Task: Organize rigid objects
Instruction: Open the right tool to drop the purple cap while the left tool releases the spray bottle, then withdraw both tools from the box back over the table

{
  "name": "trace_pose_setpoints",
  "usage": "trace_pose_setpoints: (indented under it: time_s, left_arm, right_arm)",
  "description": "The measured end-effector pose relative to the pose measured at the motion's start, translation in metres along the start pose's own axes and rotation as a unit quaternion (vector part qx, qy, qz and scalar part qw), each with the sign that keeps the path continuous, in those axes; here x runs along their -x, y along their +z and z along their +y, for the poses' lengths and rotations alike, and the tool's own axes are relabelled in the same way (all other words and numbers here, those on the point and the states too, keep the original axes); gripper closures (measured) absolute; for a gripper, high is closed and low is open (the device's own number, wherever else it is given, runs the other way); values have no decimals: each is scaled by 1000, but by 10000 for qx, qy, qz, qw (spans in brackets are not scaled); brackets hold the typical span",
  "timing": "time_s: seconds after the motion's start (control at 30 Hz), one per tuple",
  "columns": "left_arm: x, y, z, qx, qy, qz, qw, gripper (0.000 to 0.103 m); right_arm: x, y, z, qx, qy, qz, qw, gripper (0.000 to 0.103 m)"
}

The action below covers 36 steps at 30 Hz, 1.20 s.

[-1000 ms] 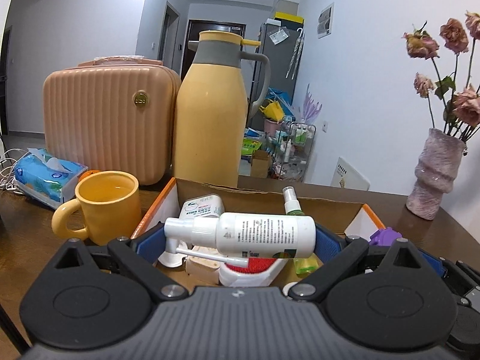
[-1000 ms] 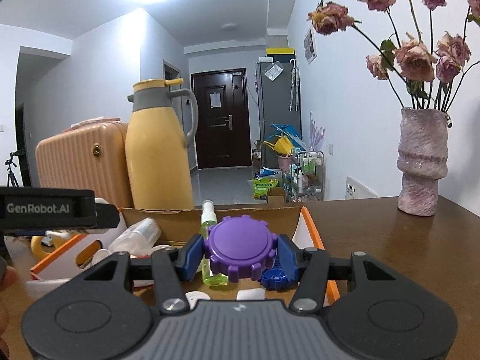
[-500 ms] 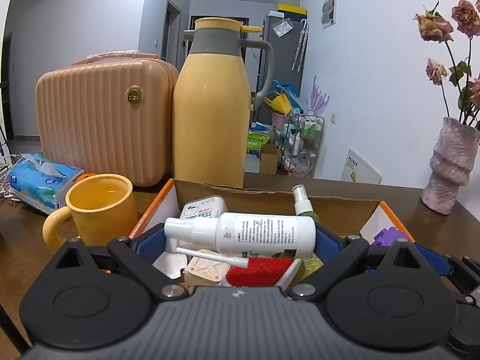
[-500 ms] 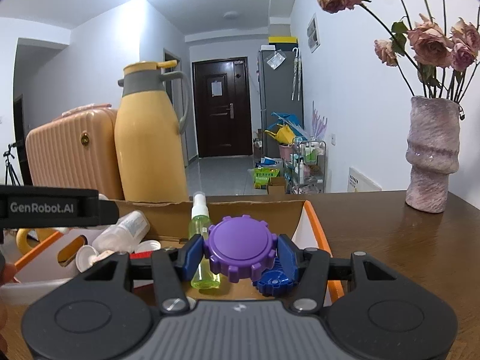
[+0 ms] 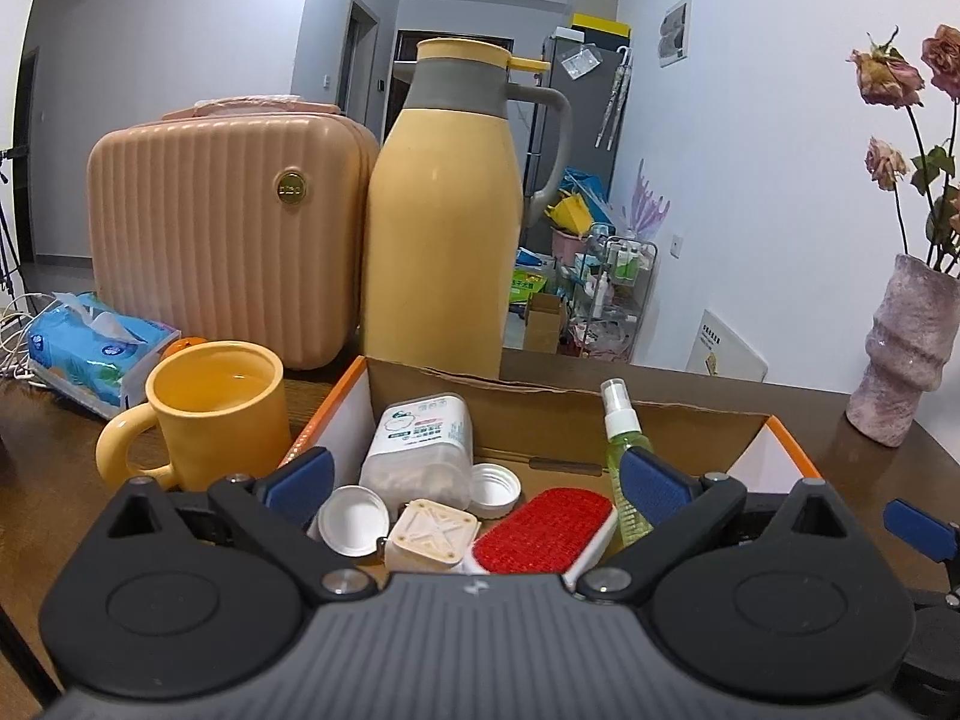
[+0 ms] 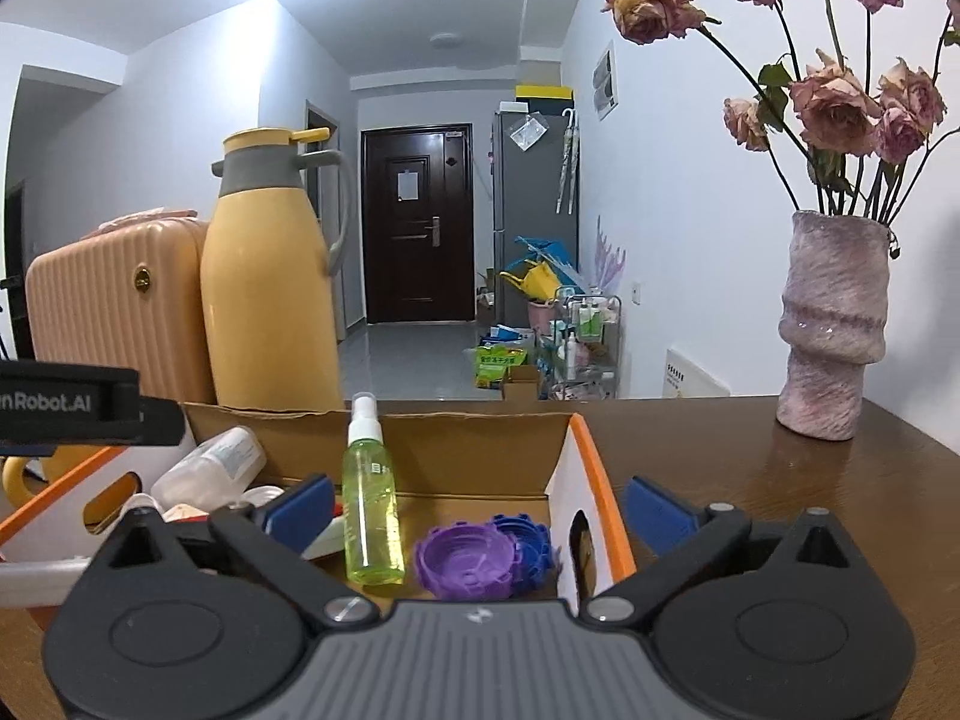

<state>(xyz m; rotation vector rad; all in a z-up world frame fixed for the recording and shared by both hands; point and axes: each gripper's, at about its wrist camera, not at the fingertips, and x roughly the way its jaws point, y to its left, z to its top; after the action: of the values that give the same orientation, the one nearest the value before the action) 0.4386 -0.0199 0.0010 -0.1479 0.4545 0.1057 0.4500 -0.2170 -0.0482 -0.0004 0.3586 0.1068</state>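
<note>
An open cardboard box with orange edges sits on the wooden table. My left gripper is open and empty above its near side. Below it lie a white floss tub, two white caps, a beige square block, a red brush and an upright green spray bottle. My right gripper is open and empty over the box's right end. A purple gear and a blue gear lie in the box beside the green spray bottle. The white spray bottle lies at the left.
A yellow mug stands left of the box. Behind are a yellow thermos jug, a peach case and a tissue pack. A pink vase of dried roses stands on the table at the right.
Both grippers have opened. The left let go of the white spray bottle, the right let go of the purple gear; both now lie in the box.
</note>
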Motion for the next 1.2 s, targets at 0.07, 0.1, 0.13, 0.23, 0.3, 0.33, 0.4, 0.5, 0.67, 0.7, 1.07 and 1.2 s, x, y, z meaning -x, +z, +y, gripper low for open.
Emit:
trace_pose_setpoints:
  time_s: [0.07, 0.1, 0.13, 0.23, 0.3, 0.33, 0.4, 0.5, 0.67, 0.7, 1.07, 1.2]
  left_arm:
    - [0, 1, 1, 7, -15, 4, 10000, 0]
    - [1, 1, 1, 4, -16, -1, 10000, 0]
    - [2, 1, 1, -6, -10, -10, 10000, 0]
    - [5, 2, 2, -3, -9, -39, 10000, 0]
    - [9, 3, 4, 30, -22, -78, 10000, 0]
    - [11, 4, 6, 39, -25, -104, 9999, 0]
    - [17, 4, 8, 48, -20, -155, 9999, 0]
    - [28, 4, 13, 0, -10, -258, 9997, 0]
    - [52, 0, 20, -129, -7, -392, 9991, 0]
    - [58, -1, 21, -149, -13, -418, 9990, 0]
    - [143, -20, 32, -306, -160, -751, 9966, 0]
    - [184, -34, 36, -389, -192, -992, 9941, 0]
  right_arm:
    - [0, 0, 1, 30, -39, -11, 10000, 0]
    - [1, 0, 1, 39, -60, -20, 10000, 0]
    - [1, 1, 1, 39, -71, -28, 10000, 0]
    - [3, 1, -1, -16, -78, -61, 9999, 0]
    - [6, 2, -3, -53, -104, -89, 9999, 0]
    - [8, 3, -3, -65, -127, -115, 9998, 0]
    - [14, 4, -4, -70, -157, -166, 9997, 0]
    - [24, 6, -5, -8, -203, -252, 9995, 0]
    - [50, 7, -7, 39, -147, -353, 9993, 0]
    - [56, 7, -7, 57, -127, -384, 9992, 0]
    - [147, -5, -1, 183, 97, -622, 9978, 0]
    - [187, -16, 3, 301, 176, -733, 9967, 0]
